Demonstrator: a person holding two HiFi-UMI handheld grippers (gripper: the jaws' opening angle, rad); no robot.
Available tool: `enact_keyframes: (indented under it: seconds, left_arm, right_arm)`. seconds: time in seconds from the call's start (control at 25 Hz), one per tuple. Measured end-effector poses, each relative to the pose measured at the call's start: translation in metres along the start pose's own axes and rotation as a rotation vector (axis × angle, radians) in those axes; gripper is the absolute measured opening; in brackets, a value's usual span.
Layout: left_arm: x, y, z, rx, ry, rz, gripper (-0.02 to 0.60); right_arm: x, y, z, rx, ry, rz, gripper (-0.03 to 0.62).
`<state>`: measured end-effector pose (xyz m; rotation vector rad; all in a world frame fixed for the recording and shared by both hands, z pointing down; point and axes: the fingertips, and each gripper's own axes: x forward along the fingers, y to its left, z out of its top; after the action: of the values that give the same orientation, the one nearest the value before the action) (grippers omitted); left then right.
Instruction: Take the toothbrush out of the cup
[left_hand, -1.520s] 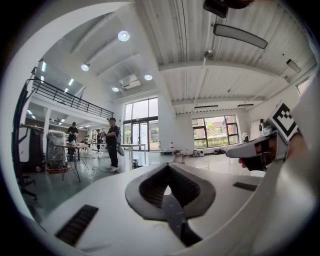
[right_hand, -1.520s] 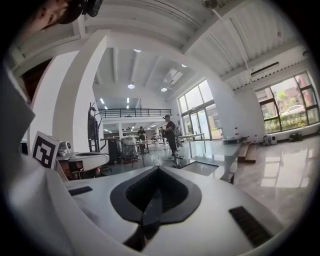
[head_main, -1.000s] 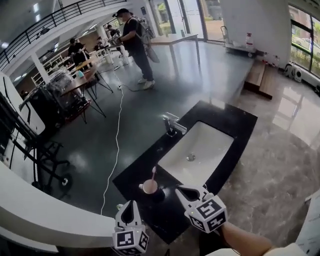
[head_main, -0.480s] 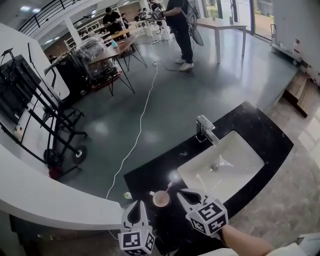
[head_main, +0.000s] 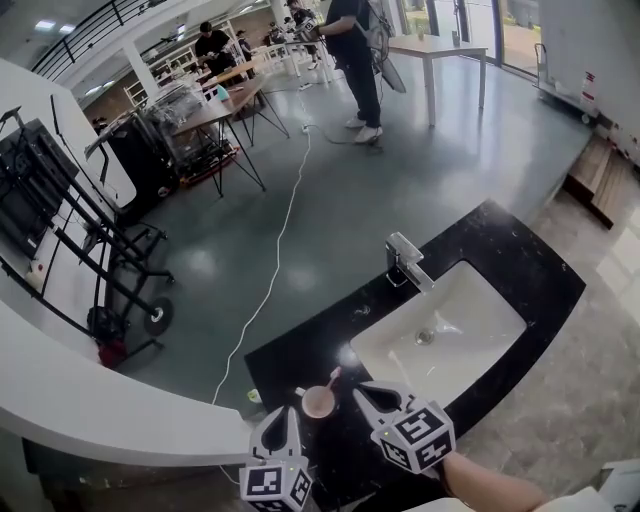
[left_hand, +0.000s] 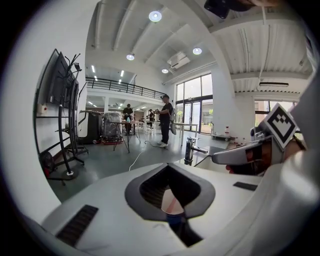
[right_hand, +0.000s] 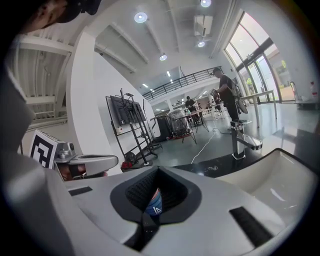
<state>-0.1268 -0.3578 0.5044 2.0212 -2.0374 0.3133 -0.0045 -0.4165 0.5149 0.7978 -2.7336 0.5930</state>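
Left claw (head_main: 283, 413): pressed together, nothing pinched. Right claw (head_main: 368, 392): same, tips together and empty. Each gripper view only shows a bit of the cup through the hole behind the tips.

Cup (head_main: 319, 402) stands upright on the black counter (head_main: 500, 240) between the two claws, at about 1 o'clock of the left one and 9 o'clock of the right. It's near both, and looks clear of both. Toothbrush (head_main: 333, 378) is in the cup, pink end leaning out over the rim toward 1 o'clock. Sink (head_main: 470, 320) sits at 2 o'clock of the cup, faucet (head_main: 404, 262) beyond it at 1 o'clock.

Judgement: extraction not started, approach only.

Risks:
- Both claws have to spread first. Going in pressed together just shoves the brush or the cup.
- Handle is thin and slanted, so an off-axis pinch probably slips or flicks it.
- Cup looks light. Brush dragging on the rim, with nothing steadying the cup, could tip it.
- Cup seems close to the counter's near edge, so a nudge toward 6 o'clock might send it off.
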Motion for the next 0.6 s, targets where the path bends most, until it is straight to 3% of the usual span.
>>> enact_keyframes:
  seconds: [0.28,0.4,0.44,0.6]
  left_arm:
    - [0.012,-0.021,-0.006,0.051,0.093,-0.106,0.031]
    - [0.018,-0.031,-0.012,0.098,0.153,-0.168,0.087]
    - [0.021,-0.035,-0.015,0.127,0.175,-0.189,0.134]
    - [0.032,-0.049,-0.024,0.234,0.251,-0.252,0.187]
  right_arm:
    - [-0.01,-0.004,-0.005,0.023,0.003,-0.015,0.003]
    - [-0.012,-0.006,-0.005,0.038,-0.002,-0.016,0.003]
    - [-0.013,-0.006,-0.005,0.044,-0.005,-0.015,0.003]
    - [-0.013,-0.007,-0.008,0.067,-0.013,-0.01,0.003]
